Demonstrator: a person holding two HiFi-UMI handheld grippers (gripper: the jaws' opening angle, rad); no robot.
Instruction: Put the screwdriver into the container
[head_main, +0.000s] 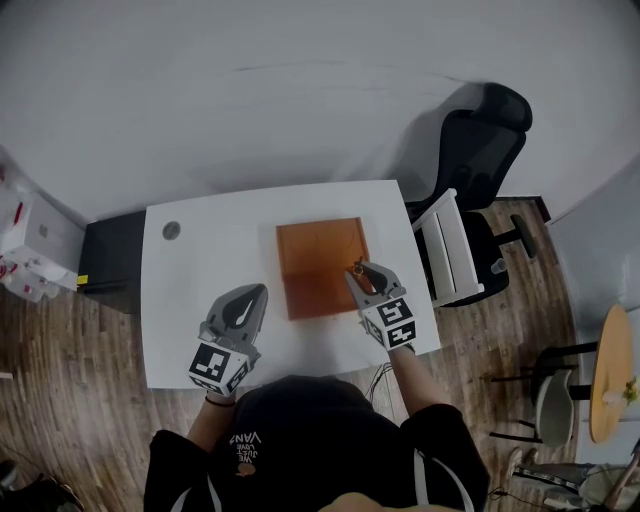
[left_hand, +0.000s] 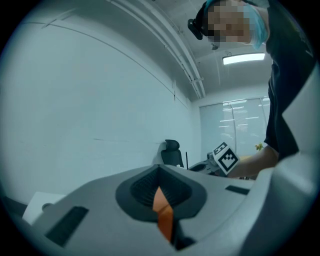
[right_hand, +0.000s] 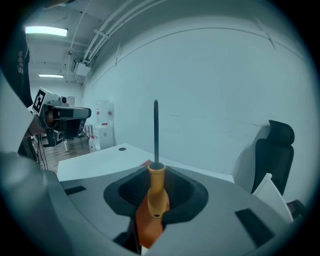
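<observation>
In the head view an orange-brown shallow container (head_main: 318, 262) lies in the middle of the white table (head_main: 190, 290). My right gripper (head_main: 363, 277) hangs over the container's right edge, shut on the screwdriver (head_main: 357, 267). In the right gripper view the screwdriver's orange handle (right_hand: 157, 194) sits between the jaws and its dark shaft (right_hand: 155, 130) stands upright. My left gripper (head_main: 247, 305) hovers over the table left of the container, jaws together and nothing held; in its own view the left gripper (left_hand: 160, 194) shows only a thin orange strip in the slit.
A black office chair (head_main: 482, 150) and a white rack (head_main: 448, 245) stand at the table's right side. A round grommet (head_main: 171, 230) sits in the table's far left corner. A black cabinet (head_main: 108, 262) is at the left, a round wooden side table (head_main: 610, 375) far right.
</observation>
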